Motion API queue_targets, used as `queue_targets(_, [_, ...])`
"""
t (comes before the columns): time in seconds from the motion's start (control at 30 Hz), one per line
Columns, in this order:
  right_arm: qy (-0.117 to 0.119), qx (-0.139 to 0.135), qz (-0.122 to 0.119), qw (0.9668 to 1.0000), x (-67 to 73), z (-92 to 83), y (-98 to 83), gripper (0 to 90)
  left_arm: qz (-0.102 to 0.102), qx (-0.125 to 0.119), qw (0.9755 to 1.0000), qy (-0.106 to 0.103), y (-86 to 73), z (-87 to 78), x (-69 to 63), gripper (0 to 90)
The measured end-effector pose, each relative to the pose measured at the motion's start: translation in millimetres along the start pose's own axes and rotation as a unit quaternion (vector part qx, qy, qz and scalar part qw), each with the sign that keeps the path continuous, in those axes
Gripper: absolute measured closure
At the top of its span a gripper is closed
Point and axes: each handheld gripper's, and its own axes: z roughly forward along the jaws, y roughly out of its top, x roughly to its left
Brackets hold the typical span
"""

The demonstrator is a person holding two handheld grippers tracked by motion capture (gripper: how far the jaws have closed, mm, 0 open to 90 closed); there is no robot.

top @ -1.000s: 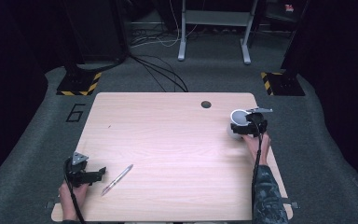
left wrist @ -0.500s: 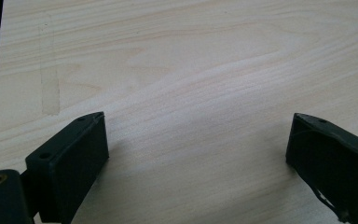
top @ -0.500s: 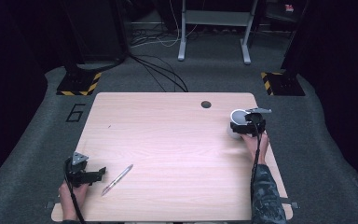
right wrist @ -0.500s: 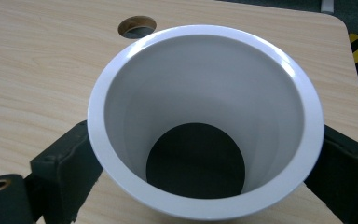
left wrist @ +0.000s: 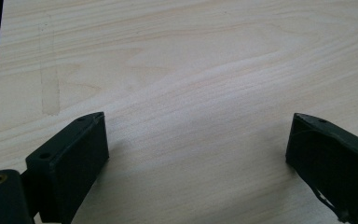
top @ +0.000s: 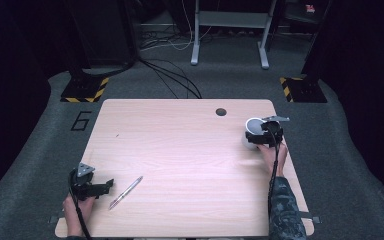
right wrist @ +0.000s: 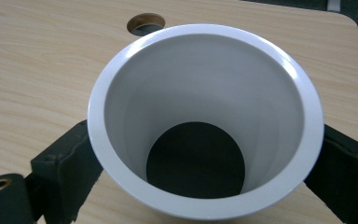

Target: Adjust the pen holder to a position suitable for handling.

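Now the right gripper (top: 266, 131) has its jaws closed around the white cup (top: 253, 131) near the far right corner of the surface (top: 180, 150), beside the cable hole (top: 221, 111). Compared with a second ago, the cup has barely shifted (a grasp, likely before carrying). Meanwhile the left gripper (top: 100, 187) rests wide open beside the pen (top: 126, 192), unmoved.

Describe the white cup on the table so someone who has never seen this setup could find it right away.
Start at the light wooden table and go to its far right corner, just past the round cable hole. The white cup stands there between the right gripper's black jaws. It is the table's only white, open-topped thing; the pen lies near the left gripper.
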Motion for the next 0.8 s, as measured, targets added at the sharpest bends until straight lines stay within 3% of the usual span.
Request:
queue_targets(0.27, [0.019,0.004,-0.019,0.9996,16.0,-0.8,-1.2,6.2,0.000,0.000,1.0000,0.000,0.0,-0.1,-0.1,5.8])
queue_targets(0.4, [0.025,0.004,-0.017,0.9995,23.0,-1.3,-1.8,6.1,0.001,0.000,1.0000,0.000,0.0,-0.1,-0.1,5.8])
queue_targets(0.8, [0.062,0.013,-0.054,0.9965,55.8,-0.4,-2.2,6.2,0.001,0.000,1.0000,0.000,0.0,-0.1,-0.2,5.8])
